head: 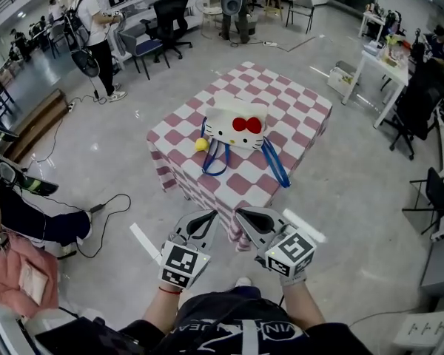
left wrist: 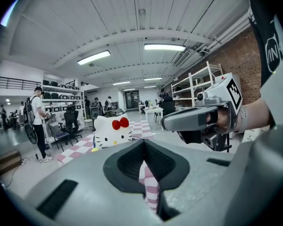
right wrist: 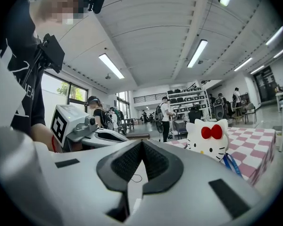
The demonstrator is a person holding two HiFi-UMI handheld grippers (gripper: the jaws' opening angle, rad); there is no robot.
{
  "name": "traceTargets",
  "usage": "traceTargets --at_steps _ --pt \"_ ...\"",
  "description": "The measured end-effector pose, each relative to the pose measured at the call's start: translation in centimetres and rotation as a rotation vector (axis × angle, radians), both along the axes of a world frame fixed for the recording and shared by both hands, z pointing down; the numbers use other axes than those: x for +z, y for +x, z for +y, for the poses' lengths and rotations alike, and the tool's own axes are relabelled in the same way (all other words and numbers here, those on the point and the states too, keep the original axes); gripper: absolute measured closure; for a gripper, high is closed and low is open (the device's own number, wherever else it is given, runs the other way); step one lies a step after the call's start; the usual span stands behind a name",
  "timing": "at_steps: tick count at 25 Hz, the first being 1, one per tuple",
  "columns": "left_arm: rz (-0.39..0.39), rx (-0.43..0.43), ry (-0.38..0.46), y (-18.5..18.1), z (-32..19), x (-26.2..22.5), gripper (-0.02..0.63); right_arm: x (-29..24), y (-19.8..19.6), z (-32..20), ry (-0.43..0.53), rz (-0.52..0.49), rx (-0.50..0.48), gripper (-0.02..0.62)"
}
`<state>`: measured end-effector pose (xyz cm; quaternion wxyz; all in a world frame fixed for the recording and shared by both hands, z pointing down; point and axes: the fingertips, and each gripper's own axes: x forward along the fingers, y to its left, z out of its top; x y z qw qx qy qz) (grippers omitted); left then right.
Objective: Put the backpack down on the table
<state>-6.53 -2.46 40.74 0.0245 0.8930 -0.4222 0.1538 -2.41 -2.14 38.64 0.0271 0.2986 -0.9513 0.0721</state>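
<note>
Head view: left claw (head: 206, 217) and right claw (head: 248, 214) both closed on nothing, side by side. Backpack (head: 235, 130) straight ahead, well apart, resting on tabletop (head: 296, 106), straps (head: 275, 165) trailing back toward claws; about equally near either.

One backpack (head: 235, 126), one checkered table (head: 300, 108) and two tongs (head: 209, 214) (head: 242, 213).

A big open lab or workshop hall: grey floor (head: 355, 191) with trailing cables (head: 96, 208), office chairs (head: 170, 13), white desks (head: 377, 69), shelves (left wrist: 60, 96) of gear (too small to identify), strip lights (left wrist: 164, 46), brick wall (left wrist: 240, 60).
</note>
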Motion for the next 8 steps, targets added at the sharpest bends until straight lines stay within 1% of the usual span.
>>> traceTargets --at_steps 3,8 --pt "0.013 0.001 0.007 -0.7 0.9 -0.8 0.6 -0.8 -0.9 1.1 0.017 0.008 0.006 0.594" --pt "-0.001 0.027 0.021 -1.2 3.5 -1.1 0.6 -1.1 -1.7 3.2 0.012 -0.001 0.035 0.594"
